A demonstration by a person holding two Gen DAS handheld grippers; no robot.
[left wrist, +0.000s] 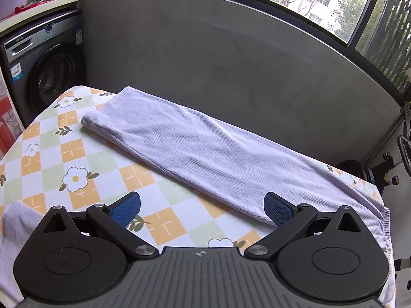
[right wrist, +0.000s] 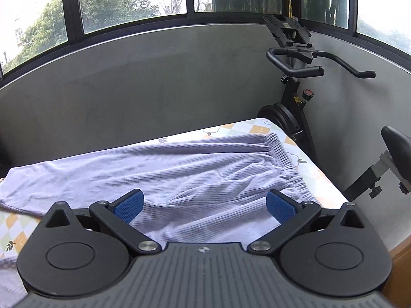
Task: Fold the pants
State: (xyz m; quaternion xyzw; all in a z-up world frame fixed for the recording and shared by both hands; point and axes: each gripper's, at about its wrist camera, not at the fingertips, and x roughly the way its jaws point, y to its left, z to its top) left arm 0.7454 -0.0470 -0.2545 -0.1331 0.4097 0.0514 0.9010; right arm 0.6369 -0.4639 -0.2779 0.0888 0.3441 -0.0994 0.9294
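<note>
Both the left gripper (left wrist: 202, 209) and right gripper (right wrist: 205, 207) hover with fingers wide, empty, near the lavender pants (left wrist: 195, 151) spread on the checked tablecloth (left wrist: 84, 159).

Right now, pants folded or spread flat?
Folded once lengthwise: the pants lie as one leg-wide strip on the tablecloth, waistband at one end. No crosswise fold yet. Both grippers open, holding nothing.

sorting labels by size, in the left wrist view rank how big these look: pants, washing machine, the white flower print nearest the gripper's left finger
1. pants, largest.
2. washing machine, though it stands farther back, so its true size is understated.
3. flower print, smallest.
</note>
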